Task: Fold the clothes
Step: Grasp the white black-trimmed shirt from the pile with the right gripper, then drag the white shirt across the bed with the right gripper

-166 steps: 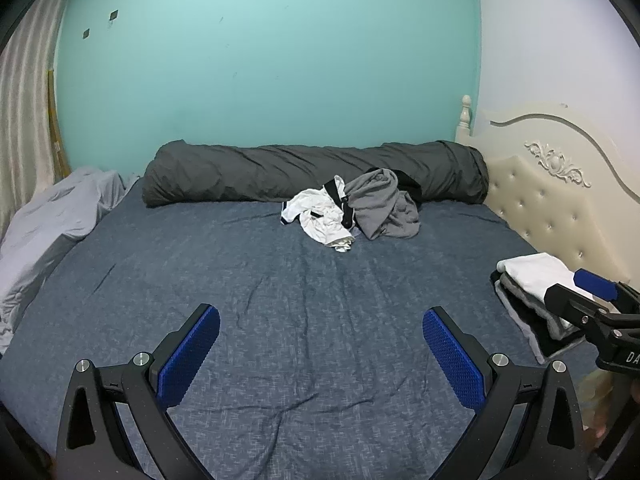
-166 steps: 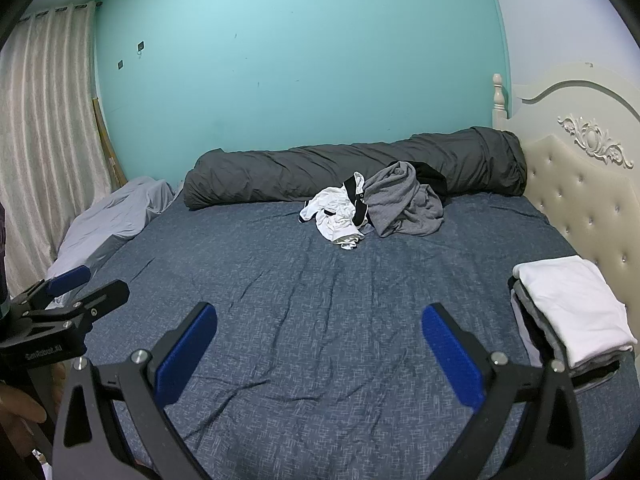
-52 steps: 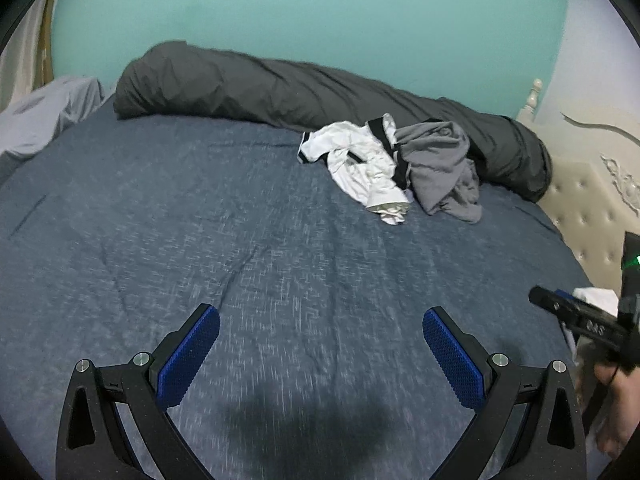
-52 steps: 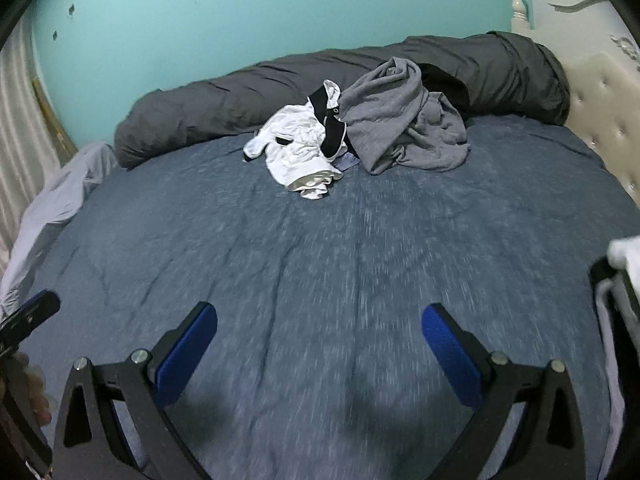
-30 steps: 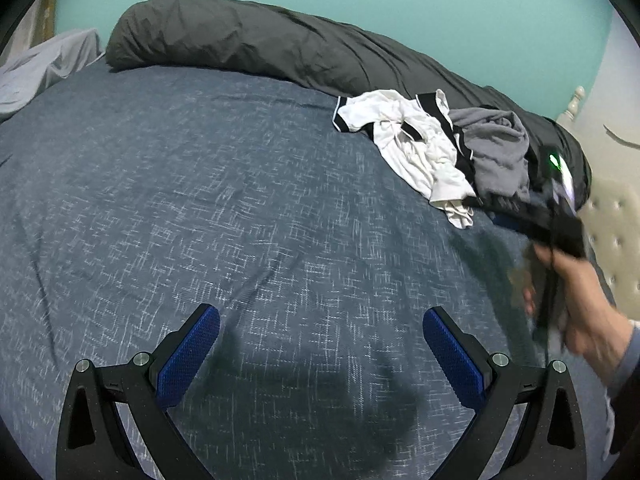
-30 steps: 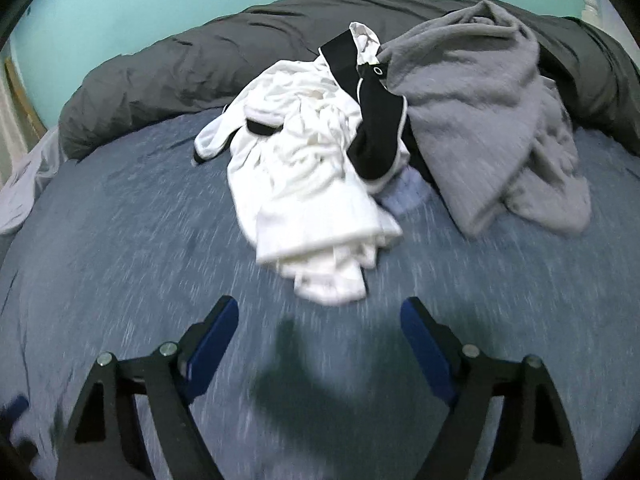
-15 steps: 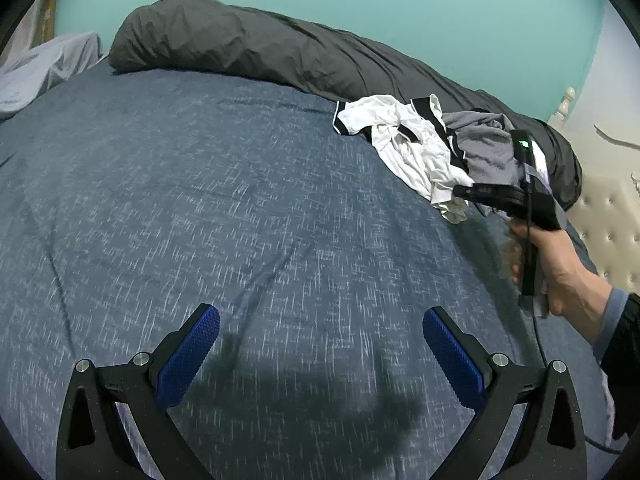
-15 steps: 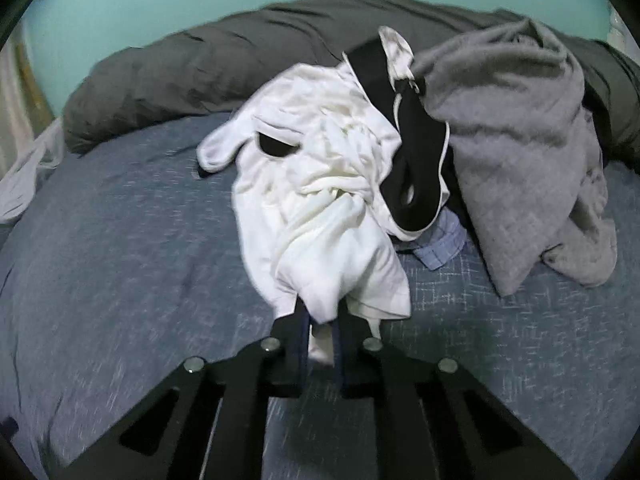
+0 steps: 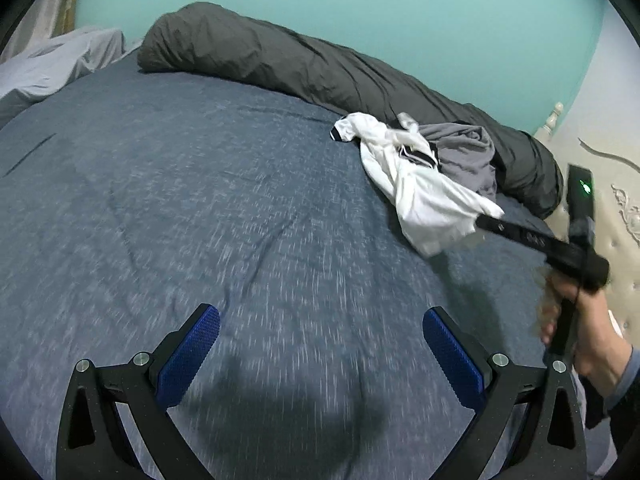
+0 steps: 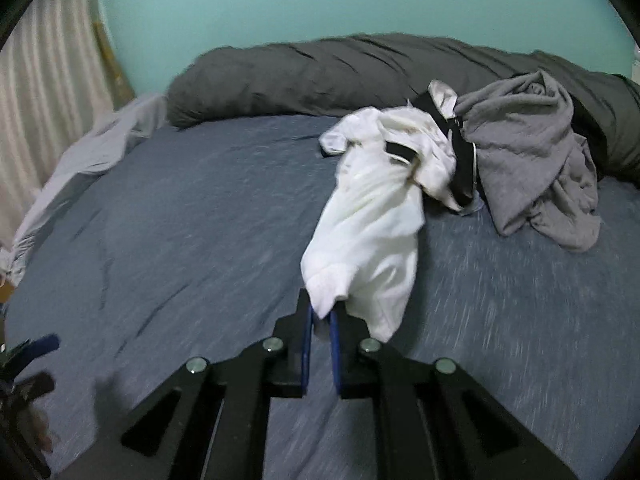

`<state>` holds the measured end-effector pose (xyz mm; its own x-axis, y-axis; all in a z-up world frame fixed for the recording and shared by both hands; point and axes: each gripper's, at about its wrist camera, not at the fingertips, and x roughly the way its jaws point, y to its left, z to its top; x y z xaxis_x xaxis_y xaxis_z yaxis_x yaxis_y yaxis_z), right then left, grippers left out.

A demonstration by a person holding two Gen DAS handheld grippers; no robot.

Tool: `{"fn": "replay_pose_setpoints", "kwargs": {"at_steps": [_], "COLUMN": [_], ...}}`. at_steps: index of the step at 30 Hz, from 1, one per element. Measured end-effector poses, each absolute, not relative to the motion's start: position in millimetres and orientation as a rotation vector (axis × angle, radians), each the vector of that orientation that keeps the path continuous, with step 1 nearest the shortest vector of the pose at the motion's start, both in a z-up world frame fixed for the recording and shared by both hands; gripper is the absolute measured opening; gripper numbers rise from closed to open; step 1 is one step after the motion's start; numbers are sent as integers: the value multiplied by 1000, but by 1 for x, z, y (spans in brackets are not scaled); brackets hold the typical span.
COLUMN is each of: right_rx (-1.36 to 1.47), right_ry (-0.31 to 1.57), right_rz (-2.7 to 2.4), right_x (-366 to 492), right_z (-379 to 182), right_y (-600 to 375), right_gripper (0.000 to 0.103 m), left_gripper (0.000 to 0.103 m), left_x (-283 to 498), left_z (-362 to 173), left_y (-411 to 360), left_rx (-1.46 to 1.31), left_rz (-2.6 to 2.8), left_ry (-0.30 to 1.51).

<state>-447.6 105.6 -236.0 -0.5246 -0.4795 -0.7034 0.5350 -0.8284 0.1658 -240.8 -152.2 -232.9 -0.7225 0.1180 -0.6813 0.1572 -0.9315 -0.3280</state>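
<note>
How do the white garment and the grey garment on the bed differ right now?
The white garment is pinched at its edge by the right claw and drawn out long; the grey garment lies untouched in a crumpled heap. The white one has black trim; the grey one looks plain. Both are unfolded, lying beside the rolled dark duvet.

The right gripper (image 10: 320,320), spread wide a second ago, has been clamped on the white garment (image 10: 372,216). The garment has been stretched away from the grey garment (image 10: 532,152), apparently partly lifted off the bed (image 10: 180,220).
</note>
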Motion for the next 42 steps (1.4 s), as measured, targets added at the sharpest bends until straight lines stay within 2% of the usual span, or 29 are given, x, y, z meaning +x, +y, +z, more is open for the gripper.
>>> {"fn": "replay_pose_setpoints", "kwargs": {"at_steps": [17, 25, 29, 33, 34, 39, 42], "right_rx": [998, 1056, 1128, 1230, 1248, 1258, 1247], "right_ry": [40, 47, 75, 10, -1, -45, -75], "right_rz": [-2220, -2205, -2157, -2147, -2154, -2242, -2301], "right_x": [-184, -108, -87, -87, -88, -106, -119], "right_z": [-182, -202, -226, -249, -252, -247, -241], "right_y": [171, 190, 184, 190, 193, 212, 223], "right_gripper": [7, 7, 8, 9, 11, 12, 28], "left_gripper": [103, 103, 103, 103, 103, 103, 103], "left_x": [-99, -54, -50, -48, -49, -57, -68], "left_z": [-214, -243, -258, -273, -276, -283, -284], "left_y": [-145, -136, -133, -131, -132, -142, -147], "left_rx": [1099, 1111, 1120, 1137, 1146, 1144, 1146], "left_rz": [-2840, -2833, -2833, -2829, -2829, -2821, -2814], "left_ry": [736, 785, 767, 750, 746, 712, 727]}}
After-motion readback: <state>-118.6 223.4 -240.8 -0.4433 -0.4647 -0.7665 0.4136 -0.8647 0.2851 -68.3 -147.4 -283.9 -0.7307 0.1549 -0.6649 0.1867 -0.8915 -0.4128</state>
